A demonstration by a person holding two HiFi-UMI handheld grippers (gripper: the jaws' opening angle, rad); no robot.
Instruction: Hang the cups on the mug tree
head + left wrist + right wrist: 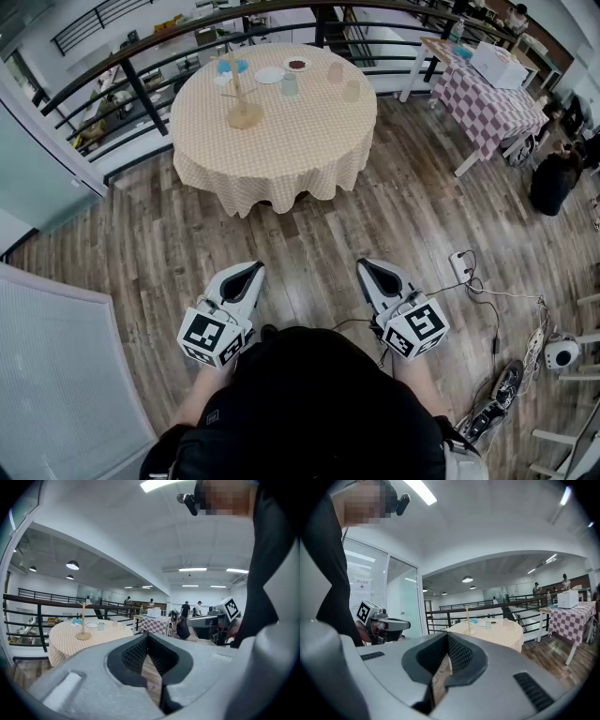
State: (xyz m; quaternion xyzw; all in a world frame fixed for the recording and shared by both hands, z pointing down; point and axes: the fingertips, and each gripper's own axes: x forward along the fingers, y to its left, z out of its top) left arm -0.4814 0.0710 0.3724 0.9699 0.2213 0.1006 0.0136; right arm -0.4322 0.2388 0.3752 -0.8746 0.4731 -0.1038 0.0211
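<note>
Tablecloth (291,150): matt checked cloth. Mug tree (246,116): pale smooth wood. Floor (309,244): wood-grain planks, slight sheen. Railing (142,96): black metal.

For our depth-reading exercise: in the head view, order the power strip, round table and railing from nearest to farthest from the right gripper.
1. Power strip, on the floor just right of the right gripper.
2. Round table, ahead and slightly left.
3. Railing, beyond the table.

Wood floor (394,216); round checked-cloth table (291,150); black railing (142,96).
</note>
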